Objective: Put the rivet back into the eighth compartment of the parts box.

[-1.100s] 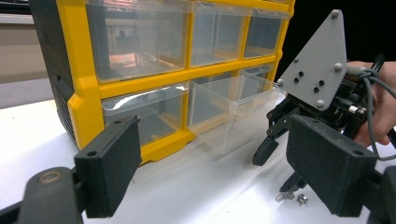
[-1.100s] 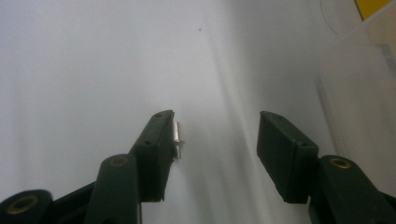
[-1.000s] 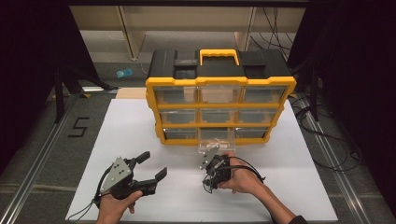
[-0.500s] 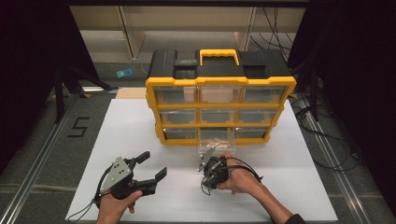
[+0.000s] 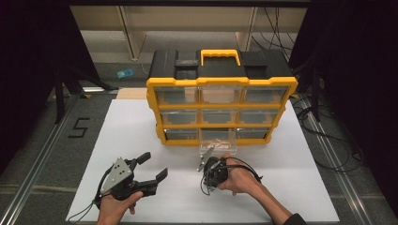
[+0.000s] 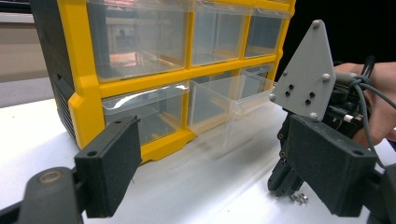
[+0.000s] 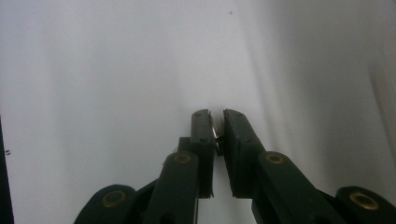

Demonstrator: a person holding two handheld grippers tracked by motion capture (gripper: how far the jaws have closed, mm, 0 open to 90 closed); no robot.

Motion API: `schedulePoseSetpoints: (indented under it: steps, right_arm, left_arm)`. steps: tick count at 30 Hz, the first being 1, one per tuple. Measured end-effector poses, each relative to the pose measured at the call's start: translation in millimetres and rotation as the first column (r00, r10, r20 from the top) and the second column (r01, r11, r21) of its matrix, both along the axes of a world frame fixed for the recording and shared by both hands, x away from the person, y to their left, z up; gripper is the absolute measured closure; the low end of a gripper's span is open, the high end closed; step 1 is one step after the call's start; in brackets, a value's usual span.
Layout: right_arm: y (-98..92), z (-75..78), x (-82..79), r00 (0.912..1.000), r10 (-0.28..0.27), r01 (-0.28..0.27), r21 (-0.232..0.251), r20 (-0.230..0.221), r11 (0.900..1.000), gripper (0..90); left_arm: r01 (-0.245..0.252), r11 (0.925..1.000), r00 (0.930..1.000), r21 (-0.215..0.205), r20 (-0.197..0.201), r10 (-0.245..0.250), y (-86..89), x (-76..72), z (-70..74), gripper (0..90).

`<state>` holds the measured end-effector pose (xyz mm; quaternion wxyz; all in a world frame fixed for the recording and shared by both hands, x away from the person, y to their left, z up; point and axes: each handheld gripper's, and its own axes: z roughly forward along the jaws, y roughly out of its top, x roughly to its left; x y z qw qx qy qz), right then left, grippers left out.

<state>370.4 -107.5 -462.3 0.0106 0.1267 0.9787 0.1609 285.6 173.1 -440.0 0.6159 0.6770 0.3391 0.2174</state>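
Right gripper [image 7: 217,122] jaws have just closed on a small metal part [image 7: 215,133], pinched at the table [image 5: 141,131], at 6 o'clock from the pulled-out drawer [image 5: 217,146], likely its destination. Left gripper [image 5: 149,168] open, idle.

Small shiny metal part [image 7: 215,132], pinched between the right claw's [image 7: 216,115] pads, over white tabletop.
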Motion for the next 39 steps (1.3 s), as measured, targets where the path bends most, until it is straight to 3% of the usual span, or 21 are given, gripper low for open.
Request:
schedulePoseSetpoints:
  steps: [1,2,6,9,13,21,27,39]
  right_arm:
    - [0.9,2.2,-1.1,1.0000,-0.008,0.008,0.019,0.005,1.000,83.0]
    - [0.3,4.9,0.6,0.9994,0.016,-0.017,0.035,0.030,0.999,83.0]
    - [-0.3,17.3,-1.8,0.9987,-0.008,0.004,0.087,0.050,0.996,83.0]
    - [-2.6,31.9,-2.1,0.9948,-0.004,-0.009,0.127,0.102,0.992,83.0]
    - [-3.5,45.9,-5.4,0.9935,0.001,-0.020,0.170,0.114,0.985,83.0]
    - [-6.7,70.0,-9.1,0.9827,-0.011,-0.032,0.228,0.185,0.973,83.0]
    - [-12.0,87.6,-7.5,0.9774,-0.029,-0.031,0.274,0.209,0.961,83.0]
    - [-24.6,97.6,4.0,0.9617,-0.102,0.017,0.317,0.254,0.948,83.1]
  left_arm:
    - [0.000,1.0000,1.0000,0.000,0.000,0.000,0.2,0.0,0.1,18.0]
    - [0.000,1.0000,1.0000,0.001,0.000,0.000,0.3,0.0,0.2,18.1]
    - [-0.002,1.0000,1.0000,0.004,0.003,0.002,0.7,0.3,0.1,18.1]
    - [-0.003,1.0000,1.0000,0.002,0.001,0.003,0.2,-0.2,0.2,18.0]
    - [-0.003,1.0000,1.0000,0.002,0.001,0.003,0.2,0.0,0.1,18.1]
    - [-0.004,1.0000,1.0000,0.002,0.001,0.004,-0.2,0.0,-0.1,18.0]
    - [-0.003,1.0000,1.0000,-0.001,0.003,0.003,-0.4,0.0,0.0,18.0]
    - [-0.004,1.0000,1.0000,0.001,0.003,0.004,-0.1,-0.3,0.3,18.0]
